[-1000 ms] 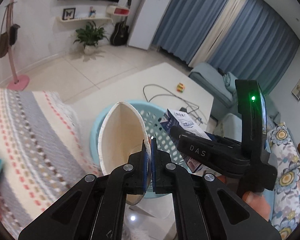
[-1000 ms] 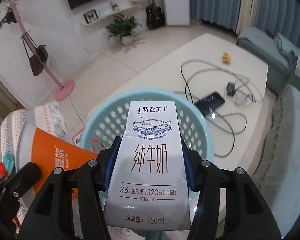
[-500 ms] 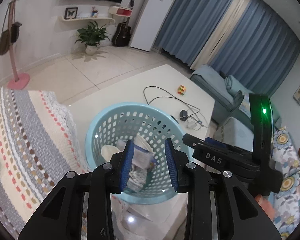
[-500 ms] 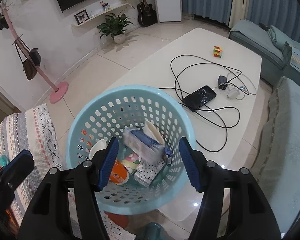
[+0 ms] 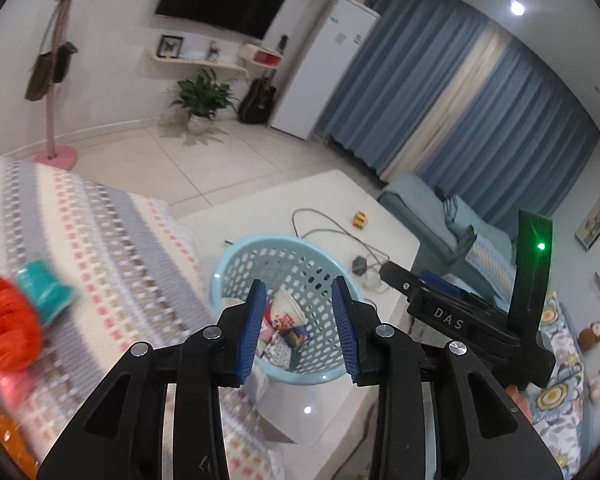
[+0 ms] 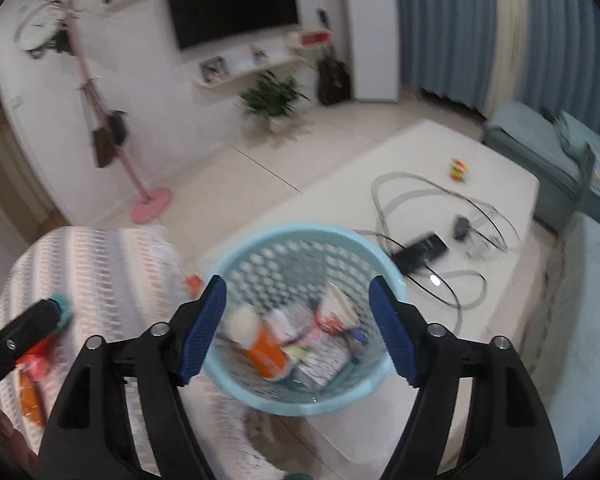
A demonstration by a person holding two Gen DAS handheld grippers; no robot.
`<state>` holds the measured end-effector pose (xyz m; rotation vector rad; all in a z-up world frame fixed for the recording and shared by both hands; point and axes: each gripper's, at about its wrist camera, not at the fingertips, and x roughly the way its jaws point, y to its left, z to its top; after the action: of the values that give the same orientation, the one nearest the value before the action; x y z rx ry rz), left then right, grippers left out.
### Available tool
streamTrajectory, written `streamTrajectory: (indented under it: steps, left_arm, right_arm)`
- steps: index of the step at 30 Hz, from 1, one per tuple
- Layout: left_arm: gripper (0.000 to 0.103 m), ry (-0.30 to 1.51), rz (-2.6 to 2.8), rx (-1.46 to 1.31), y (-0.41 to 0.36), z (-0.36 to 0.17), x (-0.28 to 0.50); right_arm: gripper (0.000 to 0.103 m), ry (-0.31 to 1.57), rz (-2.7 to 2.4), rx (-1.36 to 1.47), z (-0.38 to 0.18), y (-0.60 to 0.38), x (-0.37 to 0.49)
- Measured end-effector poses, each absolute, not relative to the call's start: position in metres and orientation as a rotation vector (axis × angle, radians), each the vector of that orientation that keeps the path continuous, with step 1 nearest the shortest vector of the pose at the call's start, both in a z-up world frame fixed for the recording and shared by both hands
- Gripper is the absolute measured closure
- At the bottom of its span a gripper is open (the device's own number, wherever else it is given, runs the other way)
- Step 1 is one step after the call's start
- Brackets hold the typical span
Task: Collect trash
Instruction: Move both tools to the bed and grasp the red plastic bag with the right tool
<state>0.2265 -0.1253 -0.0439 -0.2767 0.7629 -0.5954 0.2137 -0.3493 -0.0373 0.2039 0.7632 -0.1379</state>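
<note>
With its blue-padded fingers spread wide and nothing between them, the left claw (image 5: pixel 300 322) hangs above the light blue perforated plastic basket (image 5: pixel 236 264), which shows right through the gap. The right claw (image 6: pixel 298 328) is the same deal: gaping wide, holding nothing, framing that same basket (image 6: pixel 300 236) from above. You can also see the right claw's black body with a green light off to the right side in the left wrist view.

All the trash sits down in the basket. From the left view there's a white paper cup with red print (image 5: pixel 288 310) leaning against the inner wall, with some crumpled wrappers under it. The right view is pretty blurry, but an orange and white carton (image 6: pixel 266 350) lies on its side in the bottom, next to a white carton with blue print (image 6: pixel 332 356) and other bits I can't make out.

The basket stands on the near end of a white glossy low surface (image 6: pixel 440 152). Farther along it lie a black phone (image 6: pixel 420 252) tangled in grey charging cables (image 6: pixel 404 184), and well beyond those a small multicoloured cube (image 6: pixel 459 169).

To the left of the basket is a striped woven cloth in grey, cream and pink (image 5: pixel 80 232), with an orange mesh bundle (image 5: pixel 6 334) and a teal cap-shaped thing (image 5: pixel 44 290) on it, both blurred.
</note>
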Motion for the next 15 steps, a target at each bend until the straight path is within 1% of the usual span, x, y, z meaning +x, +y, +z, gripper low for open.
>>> streamTrajectory:
  steps: [2, 5, 7, 9, 15]
  left_arm:
    - [0.066, 0.737, -0.584, -0.288, -0.113, -0.035, 0.215]
    - [0.056, 0.688, -0.526, -0.303, -0.082, -0.023, 0.197]
    - [0.045, 0.664, -0.470, -0.312, -0.061, -0.019, 0.189]
    - [0.039, 0.638, -0.401, -0.319, -0.035, -0.016, 0.181]
    - [0.038, 0.631, -0.203, -0.376, 0.049, -0.025, 0.169]
  right_arm:
    - [0.028, 0.728, -0.080, 0.188, -0.026, -0.329, 0.210]
    - [0.028, 0.708, 0.001, 0.181, -0.017, -0.305, 0.210]
    - [0.028, 0.696, 0.052, 0.166, -0.013, -0.284, 0.211]
    - [0.027, 0.697, 0.098, 0.156, -0.011, -0.264, 0.214]
    - [0.027, 0.736, 0.247, 0.070, -0.017, -0.185, 0.225]
